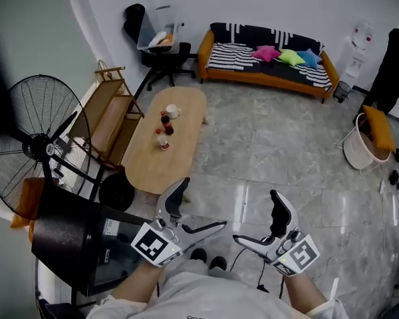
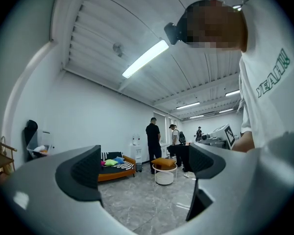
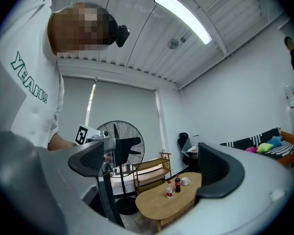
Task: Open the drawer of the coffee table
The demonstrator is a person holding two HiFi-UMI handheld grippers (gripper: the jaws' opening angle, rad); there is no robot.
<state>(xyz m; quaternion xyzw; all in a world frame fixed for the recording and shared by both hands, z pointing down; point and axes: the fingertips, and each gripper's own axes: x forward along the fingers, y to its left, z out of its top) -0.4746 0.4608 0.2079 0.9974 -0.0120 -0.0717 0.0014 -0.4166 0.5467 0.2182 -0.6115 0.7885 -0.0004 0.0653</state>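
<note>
The oval wooden coffee table (image 1: 161, 153) stands a few steps ahead of me, with two small bottles (image 1: 164, 129) and a white mug (image 1: 172, 111) on its top. No drawer shows on it in any view. My left gripper (image 1: 199, 206) and right gripper (image 1: 258, 218) are held close to my body, well short of the table, facing each other. Both are open and hold nothing. The right gripper view looks between its open jaws (image 3: 154, 165) at the coffee table (image 3: 159, 207). The left gripper (image 2: 144, 168) faces the far side of the room.
A large standing fan (image 1: 36, 145) and a black cabinet (image 1: 73, 238) are at my left. A wooden rack (image 1: 110, 121) stands left of the table. Farther off are an orange sofa (image 1: 266, 62), an office chair (image 1: 159, 52), a white basket (image 1: 359, 153) and a person (image 1: 394, 58).
</note>
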